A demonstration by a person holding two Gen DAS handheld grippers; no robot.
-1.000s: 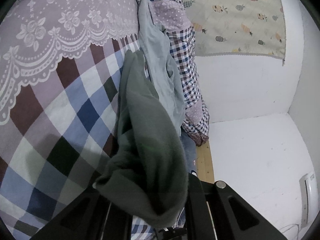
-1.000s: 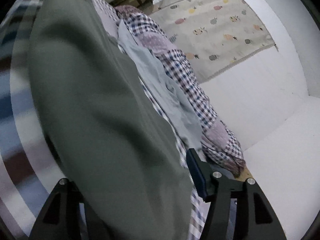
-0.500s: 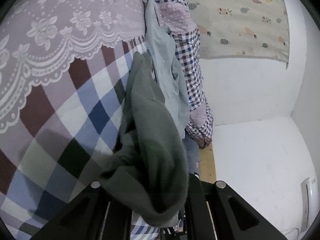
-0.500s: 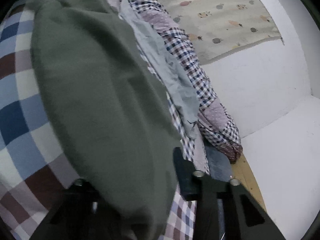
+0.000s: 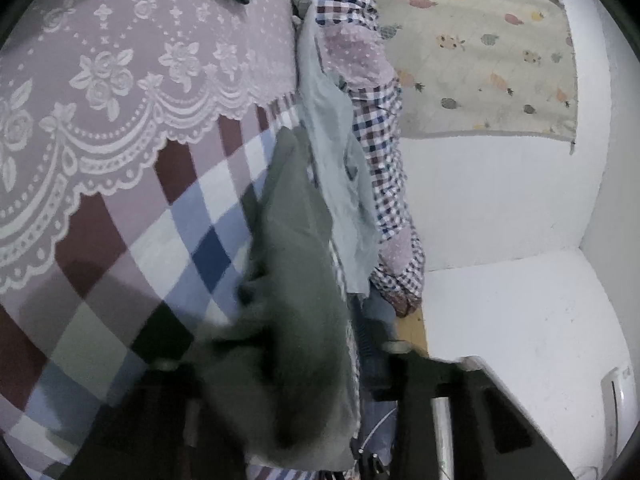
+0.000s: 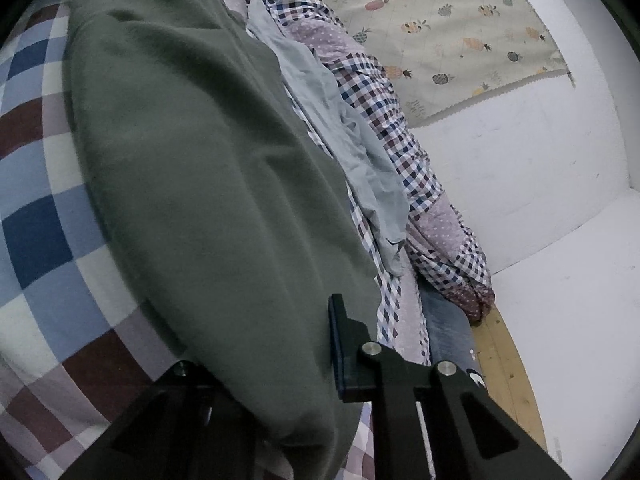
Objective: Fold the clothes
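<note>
While the green garment (image 6: 208, 184) lies spread on the checked bed (image 6: 36, 216), each gripper pinches an edge of it: left (image 5: 280, 392), right (image 6: 280, 380). It looks soft, thick and limp, likely to sag between holds, so corners or hems suit best.

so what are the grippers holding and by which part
Both hold the green garment: left gripper on a bunched end, right gripper on its near edge.

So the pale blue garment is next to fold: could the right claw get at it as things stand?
Probably not yet. The right claw has the green garment between its fingers. The pale blue garment lies uncovered beyond it, beside the checked quilt.
</note>
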